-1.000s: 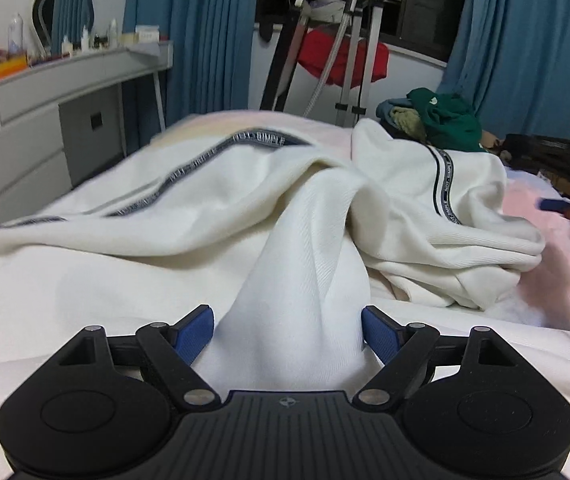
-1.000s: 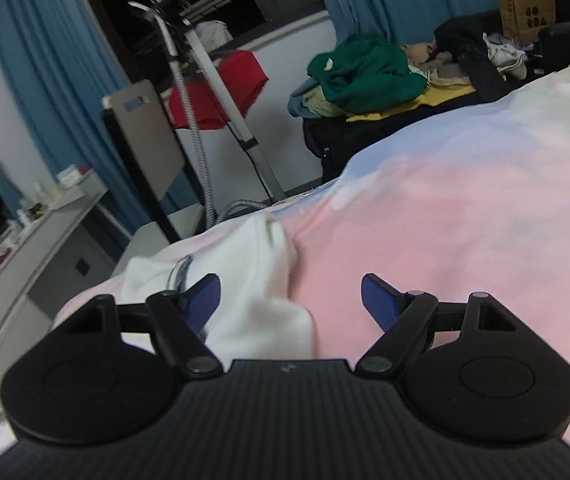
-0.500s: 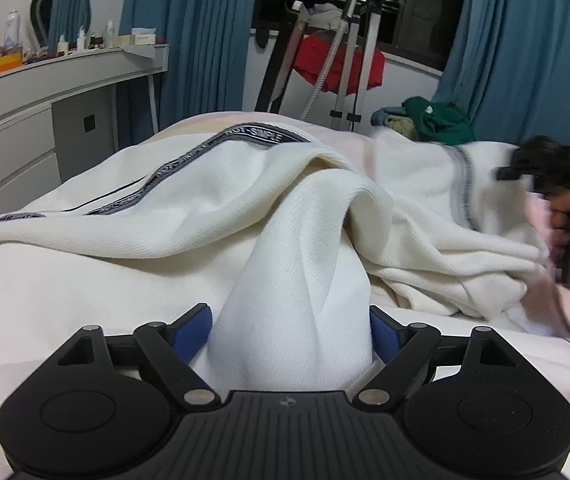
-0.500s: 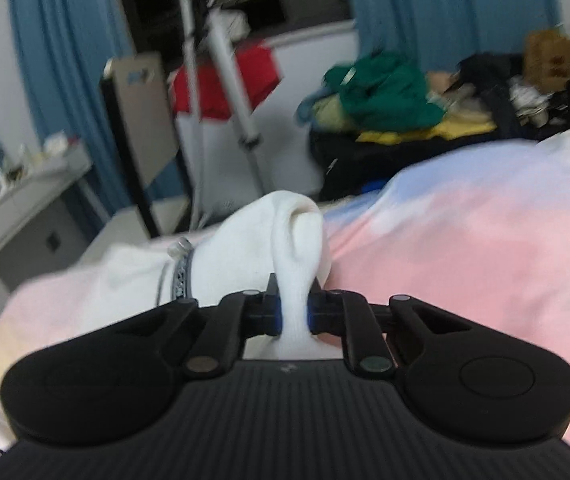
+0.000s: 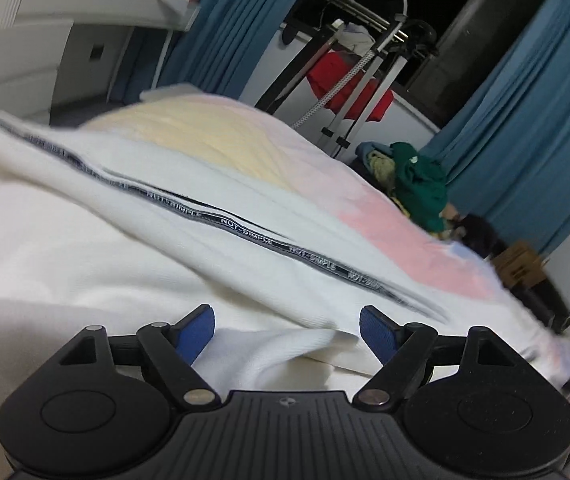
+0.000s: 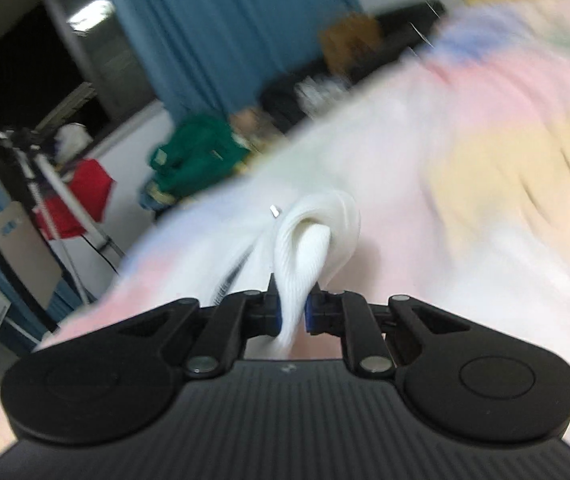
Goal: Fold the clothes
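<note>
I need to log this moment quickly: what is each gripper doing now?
Left gripper: open, holding nothing.
Right gripper: closed on the white garment.

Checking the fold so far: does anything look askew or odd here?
Yes: the right gripper pinches a bunched wad of the white garment, not a flat edge. The left gripper is open.

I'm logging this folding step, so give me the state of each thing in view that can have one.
Left gripper: open, white fabric lying between its fingers, not pinched.
Right gripper: shut on a bunched fold of the white garment.
White garment: stretched out across the bed, lettered stripe showing.
Blue curtains: drawn open around the dark window.
</note>
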`<state>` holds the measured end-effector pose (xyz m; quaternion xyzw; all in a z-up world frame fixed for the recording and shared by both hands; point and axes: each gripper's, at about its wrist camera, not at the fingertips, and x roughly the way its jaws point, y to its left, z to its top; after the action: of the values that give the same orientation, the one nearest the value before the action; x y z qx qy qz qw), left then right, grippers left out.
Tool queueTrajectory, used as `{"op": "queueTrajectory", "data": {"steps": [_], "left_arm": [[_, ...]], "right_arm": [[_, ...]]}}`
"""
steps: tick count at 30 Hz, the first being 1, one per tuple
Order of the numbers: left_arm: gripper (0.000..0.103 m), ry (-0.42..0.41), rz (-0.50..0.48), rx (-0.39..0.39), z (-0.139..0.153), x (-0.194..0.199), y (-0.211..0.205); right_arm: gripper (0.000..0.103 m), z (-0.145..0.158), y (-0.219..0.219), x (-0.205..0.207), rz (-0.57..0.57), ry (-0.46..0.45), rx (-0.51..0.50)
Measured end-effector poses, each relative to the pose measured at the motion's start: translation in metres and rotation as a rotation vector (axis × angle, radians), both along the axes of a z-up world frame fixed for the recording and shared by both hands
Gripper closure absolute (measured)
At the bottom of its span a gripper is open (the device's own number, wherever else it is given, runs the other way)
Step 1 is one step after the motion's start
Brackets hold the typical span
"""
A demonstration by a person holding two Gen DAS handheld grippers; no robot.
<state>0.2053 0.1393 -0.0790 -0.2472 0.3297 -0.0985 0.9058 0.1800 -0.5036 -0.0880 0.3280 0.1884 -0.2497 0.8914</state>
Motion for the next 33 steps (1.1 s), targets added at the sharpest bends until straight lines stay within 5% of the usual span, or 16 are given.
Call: {"op": "queueTrajectory", "data": {"steps": [4, 12, 16, 19, 24, 29, 33], "left_arm": [[0.021, 0.028, 0.043, -0.136, -0.006, -0.001, 0.017], [0.023, 0.059, 0.139, -0.400, -0.029, 0.019, 0.068], [0.027, 0.047, 0.135, -0.450, -0.033, 0.028, 0.078], [0.045, 0.024, 0.128, -0.468, -0.032, 0.032, 0.081], [0.097, -0.016, 0.116, -0.499, -0.031, 0.039, 0.086], [0.099, -0.079, 0.099, -0.550, -0.023, 0.042, 0.094], [0.099, -0.161, 0.082, -0.628, -0.009, 0.036, 0.106]], "right_arm": [[0.089, -0.040, -0.022, -0.019, -0.035, -0.005, 0.229], [0.089, -0.029, -0.016, -0.016, -0.016, -0.014, 0.162], [0.089, -0.025, -0.018, -0.020, -0.047, -0.074, 0.189], [0.089, -0.010, -0.013, -0.017, -0.030, -0.124, 0.128], [0.089, 0.012, -0.001, -0.025, -0.030, -0.219, 0.052], [0.090, 0.037, 0.020, -0.033, -0.101, -0.263, -0.026], [0.090, 0.073, 0.048, -0.049, -0.145, -0.354, -0.194]]}}
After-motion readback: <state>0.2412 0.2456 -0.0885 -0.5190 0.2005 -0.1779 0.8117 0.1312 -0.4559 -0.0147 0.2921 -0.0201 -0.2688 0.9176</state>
